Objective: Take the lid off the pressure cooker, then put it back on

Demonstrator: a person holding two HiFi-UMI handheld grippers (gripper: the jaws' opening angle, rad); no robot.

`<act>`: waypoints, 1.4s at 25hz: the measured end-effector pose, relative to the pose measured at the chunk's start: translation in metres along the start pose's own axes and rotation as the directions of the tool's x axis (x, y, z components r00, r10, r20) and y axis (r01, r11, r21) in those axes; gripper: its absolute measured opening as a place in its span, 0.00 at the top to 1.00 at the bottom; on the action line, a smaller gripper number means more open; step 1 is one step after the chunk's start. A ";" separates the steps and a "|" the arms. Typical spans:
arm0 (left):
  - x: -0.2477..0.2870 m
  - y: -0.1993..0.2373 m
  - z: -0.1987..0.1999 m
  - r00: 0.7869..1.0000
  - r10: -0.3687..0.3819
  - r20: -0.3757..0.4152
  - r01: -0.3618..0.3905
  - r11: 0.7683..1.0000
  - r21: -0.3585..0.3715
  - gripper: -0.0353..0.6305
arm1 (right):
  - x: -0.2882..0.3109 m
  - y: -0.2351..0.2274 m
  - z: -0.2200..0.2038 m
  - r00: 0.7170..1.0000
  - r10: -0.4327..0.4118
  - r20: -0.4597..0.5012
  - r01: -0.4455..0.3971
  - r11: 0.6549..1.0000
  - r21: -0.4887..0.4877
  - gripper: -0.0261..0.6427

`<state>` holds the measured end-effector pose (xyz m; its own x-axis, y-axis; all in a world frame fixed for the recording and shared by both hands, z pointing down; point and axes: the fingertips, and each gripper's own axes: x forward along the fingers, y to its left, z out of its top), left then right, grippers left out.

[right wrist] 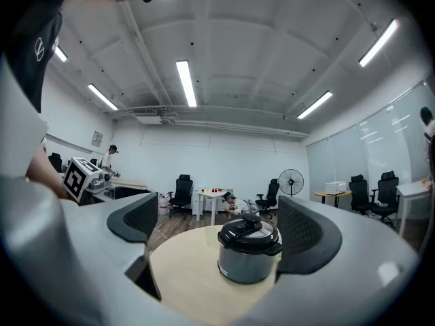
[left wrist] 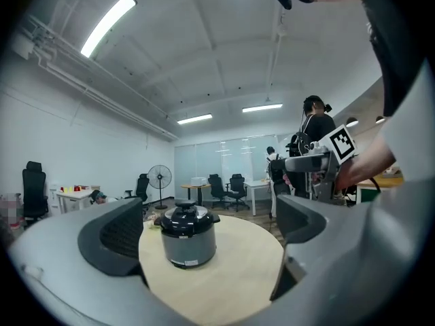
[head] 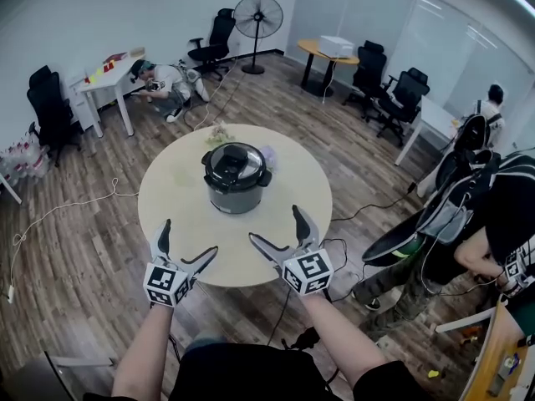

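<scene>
Standing near the middle of a round, pale worktop (head: 180,215), the cooker (head: 236,184) has its black lid (head: 235,164) on. The worktop sits on a wood-plank floor (head: 75,266) in a white-walled office, and a cable (head: 63,209) trails across the planks to its left. Farther back are a fan (head: 258,19), black chairs (head: 216,38), and a white desk (head: 107,78) with a person (head: 165,82) crouched beside it. There is also a small round table (head: 328,53) bearing a white box. Glass partitions close off the right side.

The left gripper (head: 189,241) and right gripper (head: 276,224) hover over the worktop's near part, well short of the cooker. The left one's fingers (left wrist: 112,240) and the right one's fingers (right wrist: 309,240) stand wide apart and grip nothing. The cooker shows between them only in the distance.

A pale clump (head: 219,134) behind the cooker is too small to name. Whether the lid is locked cannot be told. A second person (head: 468,249) at the right is cut off by the frame edge. The wearer's arms and body hide the floor below the worktop's near edge.
</scene>
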<state>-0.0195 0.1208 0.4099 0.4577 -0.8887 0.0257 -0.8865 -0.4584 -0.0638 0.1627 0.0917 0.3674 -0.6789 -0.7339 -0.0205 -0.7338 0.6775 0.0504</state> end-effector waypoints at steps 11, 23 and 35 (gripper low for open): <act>0.073 0.044 -0.058 0.995 -0.019 -0.099 0.020 1.000 0.018 0.06 | 0.084 -0.055 -0.012 0.997 0.039 -0.062 -0.041 0.998 -0.042 0.13; 0.192 0.117 -0.164 0.974 -0.145 -0.176 0.139 0.989 -0.047 0.06 | 0.215 -0.123 -0.038 0.968 -0.003 -0.250 -0.031 0.990 -0.135 0.13; 0.272 0.140 -0.236 0.944 -0.252 -0.214 0.236 0.967 -0.096 0.06 | 0.317 -0.153 -0.091 0.884 0.086 -0.460 -0.170 0.975 -0.145 0.13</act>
<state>-0.0349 -0.1864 0.6434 0.6407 -0.7246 0.2538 -0.7555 -0.6539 0.0403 0.0619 -0.2486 0.4441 -0.6523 -0.6132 0.4455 -0.5965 0.7780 0.1973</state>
